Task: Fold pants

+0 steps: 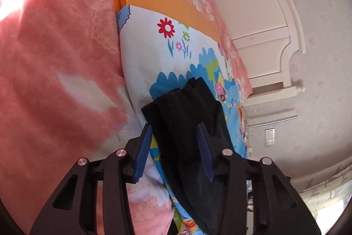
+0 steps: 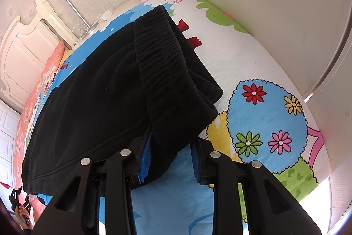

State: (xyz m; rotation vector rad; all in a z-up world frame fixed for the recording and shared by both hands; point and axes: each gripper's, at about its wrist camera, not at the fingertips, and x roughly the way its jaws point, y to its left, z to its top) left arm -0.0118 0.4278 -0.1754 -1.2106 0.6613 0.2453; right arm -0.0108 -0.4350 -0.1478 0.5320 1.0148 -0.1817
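The right gripper (image 2: 171, 142) clamps the ribbed waistband of the black pants (image 2: 92, 89) on the cartoon-print bedsheet (image 2: 264, 111). The left gripper (image 1: 176, 131) stands open astride a pant leg, its pads clear of the cloth.

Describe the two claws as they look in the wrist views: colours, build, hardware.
Both look alike. The left claw has matte black angular linkage arms with triangular cut-outs, round silver pivot pins at the joints, and flat blue pads on its fingers. The right claw has the same black frame and silver pins; its blue pads show a ribbed edge. No cables or markings are visible.
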